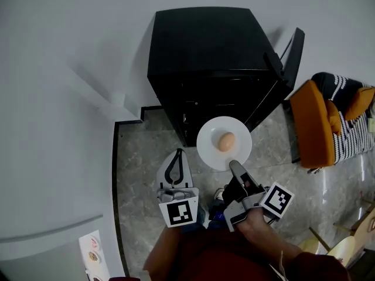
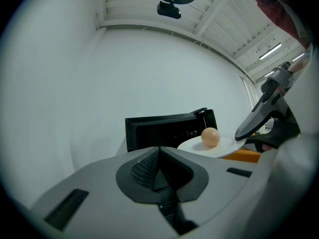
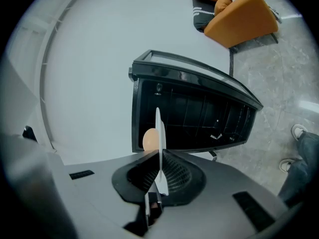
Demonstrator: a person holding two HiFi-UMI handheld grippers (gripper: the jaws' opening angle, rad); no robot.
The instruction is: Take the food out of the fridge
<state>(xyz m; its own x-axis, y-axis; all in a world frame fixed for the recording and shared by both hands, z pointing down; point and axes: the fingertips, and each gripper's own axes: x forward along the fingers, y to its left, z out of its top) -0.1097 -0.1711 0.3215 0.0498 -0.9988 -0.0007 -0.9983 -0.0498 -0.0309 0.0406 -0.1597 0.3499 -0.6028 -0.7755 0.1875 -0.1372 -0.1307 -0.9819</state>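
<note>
A black mini fridge stands against the wall with its door swung open to the right. In front of it a white plate carries a brown egg. My right gripper is shut on the plate's near rim. In the right gripper view the plate stands edge-on between the shut jaws of my right gripper, with the egg to its left and the dark open fridge beyond. My left gripper is shut and empty, left of the plate. The left gripper view shows the left gripper, the egg and the plate.
An orange chair with a striped cushion stands right of the fridge. A white wall runs along the left. The floor is grey stone tile. The person's shoes show at the right.
</note>
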